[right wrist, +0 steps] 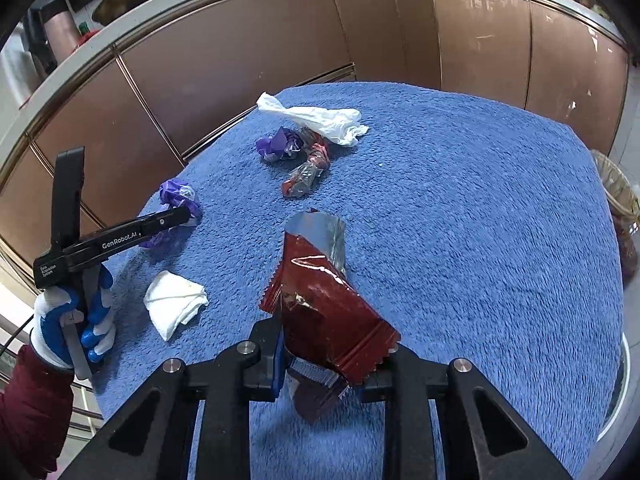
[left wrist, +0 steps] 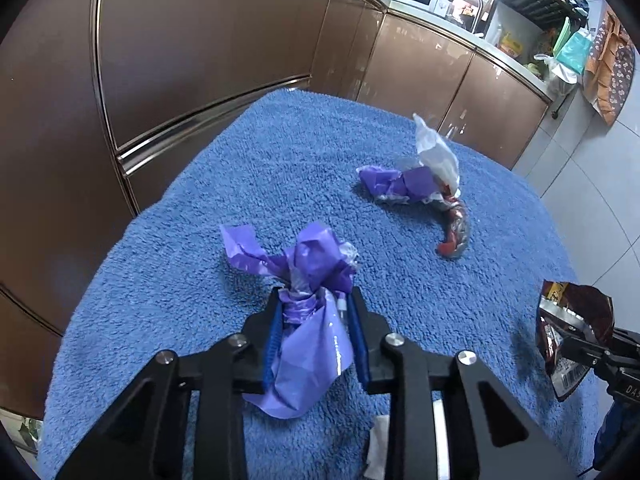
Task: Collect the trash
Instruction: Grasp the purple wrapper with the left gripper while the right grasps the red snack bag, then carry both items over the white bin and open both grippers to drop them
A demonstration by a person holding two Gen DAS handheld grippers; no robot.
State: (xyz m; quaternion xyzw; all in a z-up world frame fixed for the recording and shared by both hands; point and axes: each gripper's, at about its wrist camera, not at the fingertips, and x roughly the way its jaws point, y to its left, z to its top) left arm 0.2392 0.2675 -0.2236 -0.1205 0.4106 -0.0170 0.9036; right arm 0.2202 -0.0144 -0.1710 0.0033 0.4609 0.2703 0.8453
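Left gripper (left wrist: 316,300): jaws clamped on crumpled purple wrapper (left wrist: 308,320), blue pads pressing both sides; wrapper's twisted upper end fanning out past fingertips, lower end hanging back between the fingers. Same gripper seen side-on from right wrist view, gloved hand (right wrist: 76,320) on handle, dark red sleeve (right wrist: 28,408) below.

Right gripper (right wrist: 332,344): jaws closed on dark red foil snack packet (right wrist: 324,300), packet tilted, torn silver-lined mouth pointing away from camera.

Both over round table under blue terry cloth (left wrist: 280,152).

Still lying on cloth, toward far side: second crumpled purple wrapper (left wrist: 394,184), touching white plastic scrap (left wrist: 434,150) and twisted red-and-silver wrapper (left wrist: 454,234); the three bunched together. Folded white tissue (right wrist: 174,302) near table edge, just beside left gripper's handle.

Bin with clear liner (right wrist: 618,196) at right edge of right wrist view, beyond table rim, partly cut off.

Brown cabinet fronts (right wrist: 240,40) behind table.
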